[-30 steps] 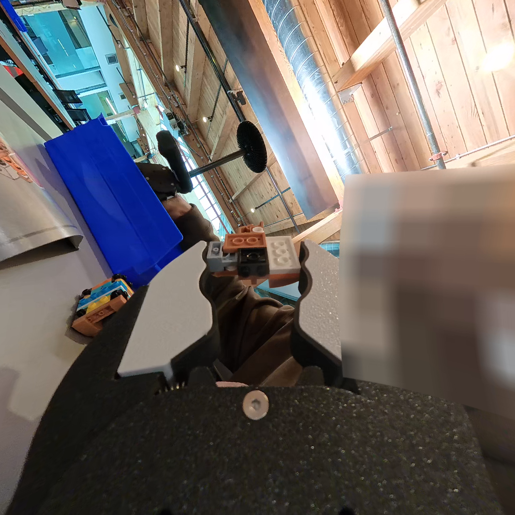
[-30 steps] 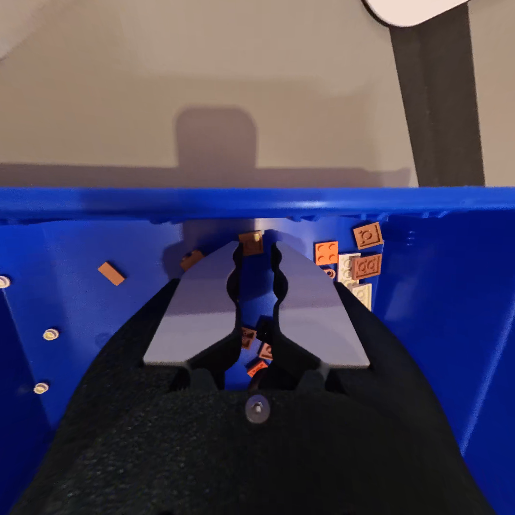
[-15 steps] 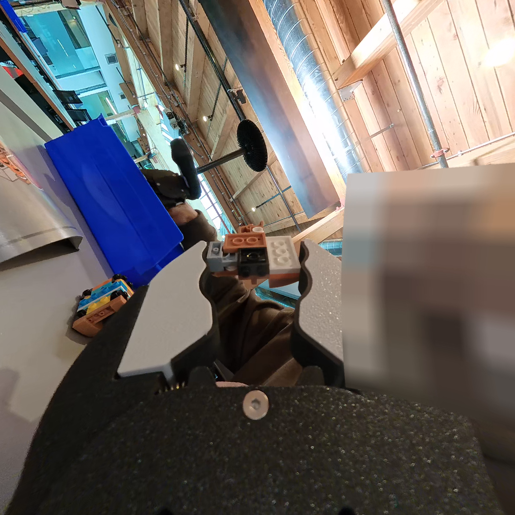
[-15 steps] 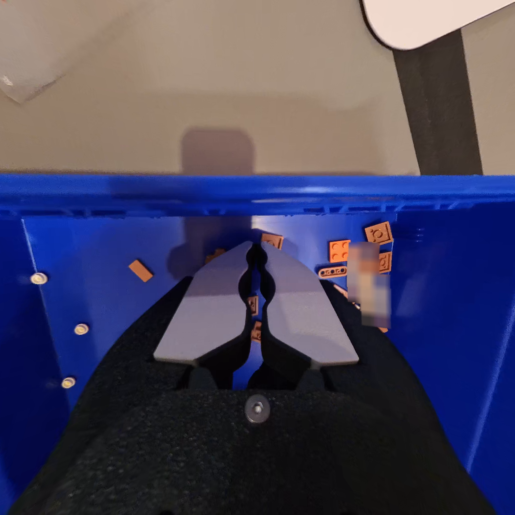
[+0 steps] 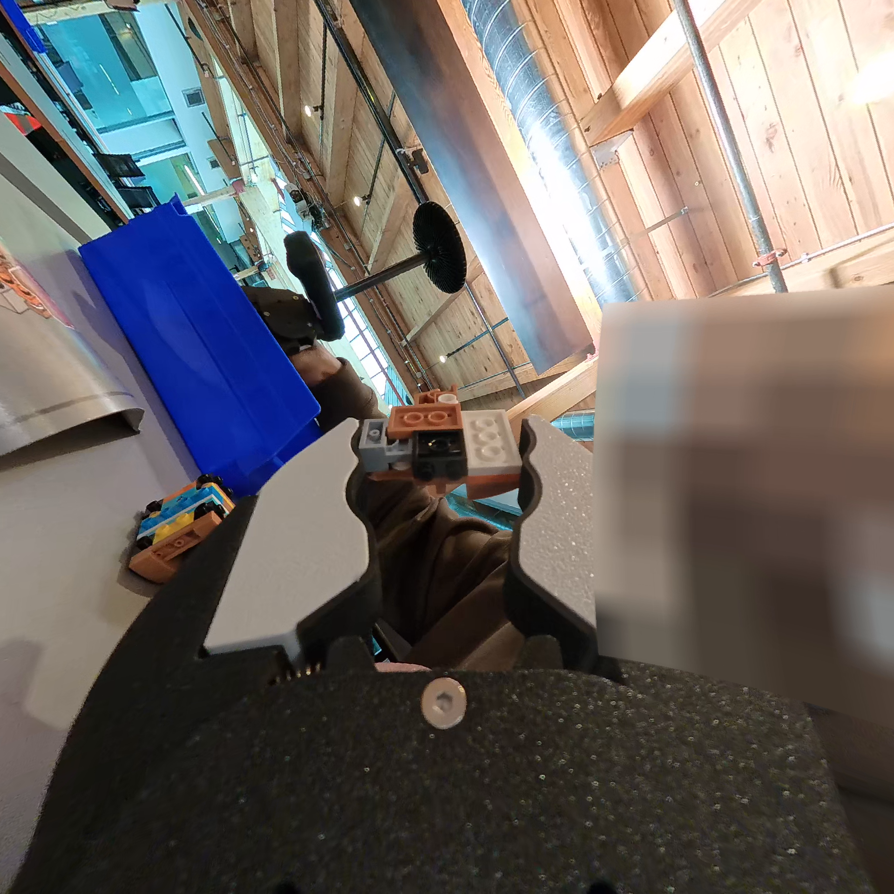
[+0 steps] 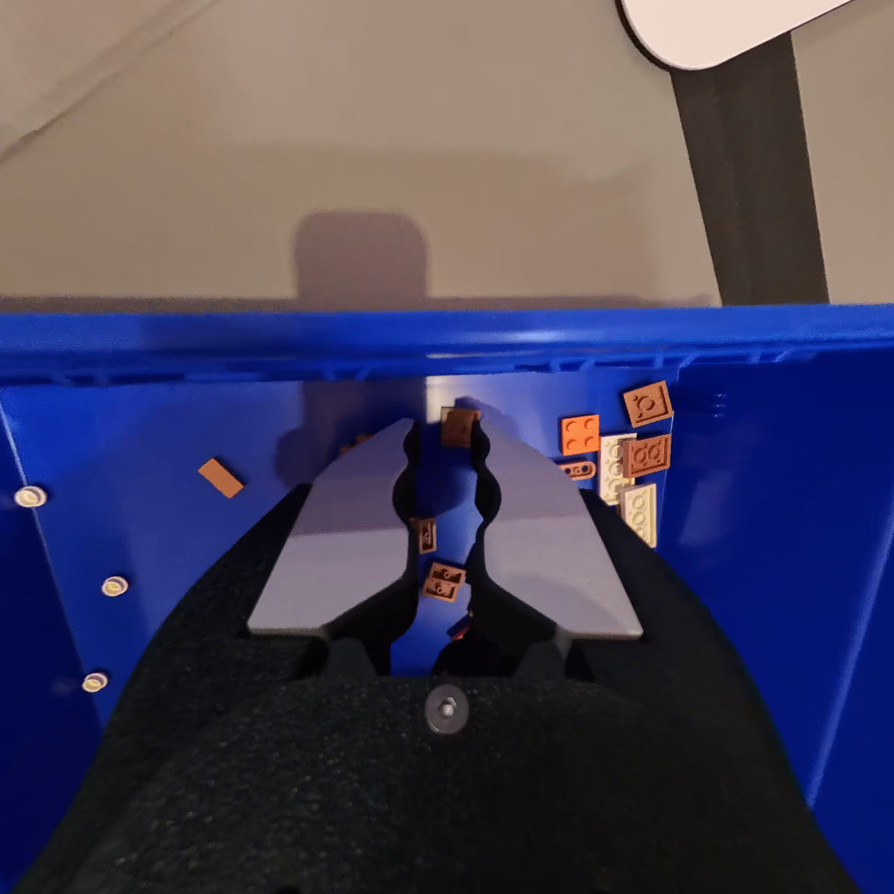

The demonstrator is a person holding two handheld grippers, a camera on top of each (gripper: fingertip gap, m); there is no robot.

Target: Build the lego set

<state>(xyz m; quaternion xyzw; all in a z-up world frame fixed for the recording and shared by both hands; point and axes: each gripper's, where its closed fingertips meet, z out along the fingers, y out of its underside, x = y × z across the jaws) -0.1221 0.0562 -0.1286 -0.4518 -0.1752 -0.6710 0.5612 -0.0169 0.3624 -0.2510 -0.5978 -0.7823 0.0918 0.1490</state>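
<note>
Two builds show in the left wrist view, so the job looks partly done. A finished-looking little car [image 5: 181,529] in orange, blue and yellow sits on the grey table [image 5: 63,556], just beside the blue bin [image 5: 193,348]. The left gripper [image 5: 439,452] is lifted toward the wooden ceiling and pinches a small sub-assembly [image 5: 438,447] of brown, grey, black and white plates between its tips. That cluster is only a few pieces deep, so I'd judge it has a good way to go. A brown sleeve [image 5: 435,556] shows behind the fingers.

Down in the right wrist view, the right gripper [image 6: 447,428] reaches into the same blue bin [image 6: 435,338] with its tips drawn close on a small brown piece [image 6: 457,428]. The piece sits between them, but whether it is truly gripped or merely lying behind I cannot tell. Many loose parts lie on the bin floor: an orange square plate [image 6: 579,434], brown plates [image 6: 647,454], white plates [image 6: 638,515], a tan tile [image 6: 221,477] and small round studs [image 6: 114,586]. With that much unused stock, plenty of building seems left.
</note>
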